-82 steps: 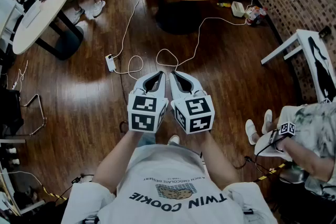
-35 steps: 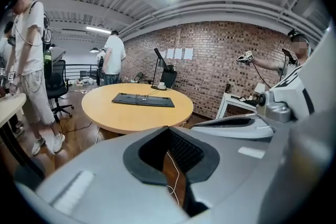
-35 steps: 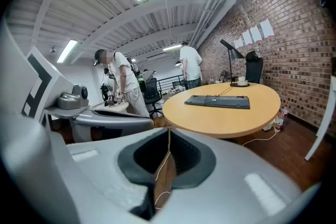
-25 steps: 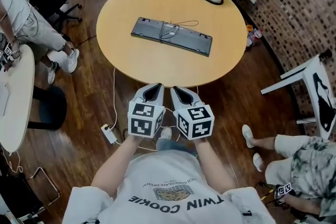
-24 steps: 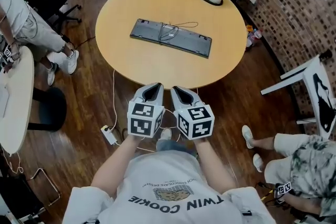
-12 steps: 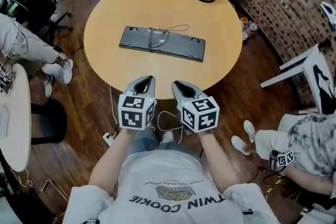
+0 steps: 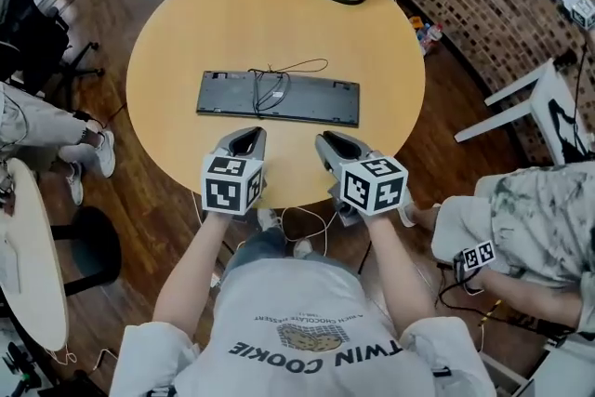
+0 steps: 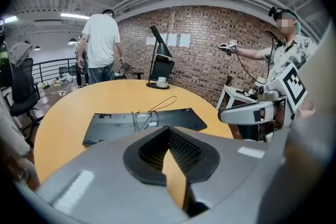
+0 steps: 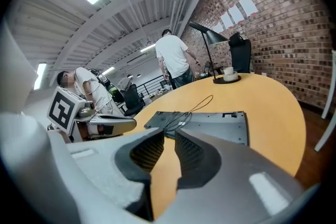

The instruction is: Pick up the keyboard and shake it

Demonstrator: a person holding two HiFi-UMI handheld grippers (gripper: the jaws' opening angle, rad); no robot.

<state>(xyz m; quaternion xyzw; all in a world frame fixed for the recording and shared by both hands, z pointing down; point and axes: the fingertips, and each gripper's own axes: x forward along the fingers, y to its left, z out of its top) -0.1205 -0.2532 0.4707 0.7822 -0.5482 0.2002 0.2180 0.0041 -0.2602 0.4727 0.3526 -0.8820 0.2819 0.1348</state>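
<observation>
Left claw (image 7: 247,137) closed and empty, right claw (image 7: 327,140) opening on nothing, both held over the table (image 7: 279,5) edge because the keyboard (image 7: 279,98) lies just ahead, probably readying a two-handed pickup.

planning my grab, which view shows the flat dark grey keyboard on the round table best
Head view: the whole dark grey keyboard shows from above. The left and right gripper views show it low and foreshortened, near edge partly hidden.

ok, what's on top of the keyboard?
Only its cable, bundled near the middle, one loop trailing onto the table. No keys show; the keyboard seems face down, so the underside is hidden.
</observation>
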